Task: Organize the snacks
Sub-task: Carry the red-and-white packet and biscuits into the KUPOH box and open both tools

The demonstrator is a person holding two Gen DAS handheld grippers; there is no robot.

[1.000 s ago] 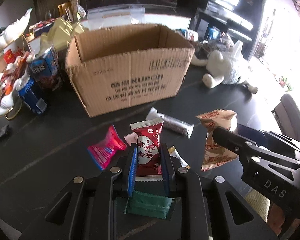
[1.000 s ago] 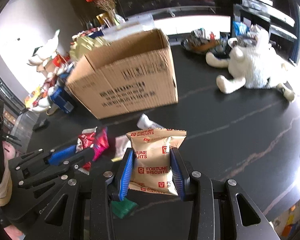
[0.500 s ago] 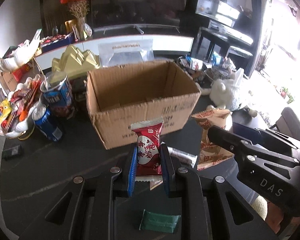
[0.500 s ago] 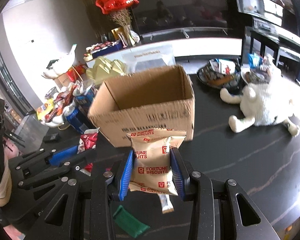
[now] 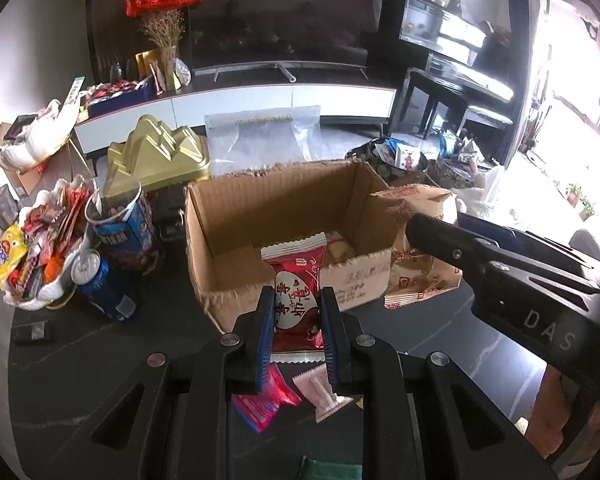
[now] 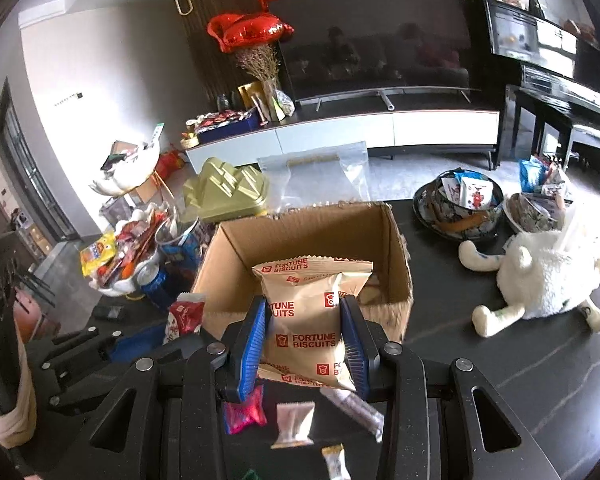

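Both snacks are now lifting off the surface toward the cardboard box [image 5: 284, 216]. The left gripper [image 5: 296, 334] is squeezing the red candy pack [image 5: 296, 288], and the right gripper [image 6: 305, 344] is squeezing the biscuit bag [image 6: 308, 312], so dropping in comes next.

The box [image 6: 312, 264] sits mid-frame on the table [image 6: 500, 360]; cans [image 6: 172, 256] to its left, stuffed toy [image 6: 540, 284] right, loose packets [image 6: 292, 424] below.

Below me the dark, pale-veined desk [image 6: 520, 368] carries an open cardboard box [image 5: 228, 208] at its middle. To its left stand a blue can [image 5: 96, 284] and a blue tub [image 5: 120, 220]; to its right lies a white plush toy [image 6: 540, 276]. A pink packet [image 5: 260, 400] and a pale wrapper [image 5: 320, 392] lie near me.
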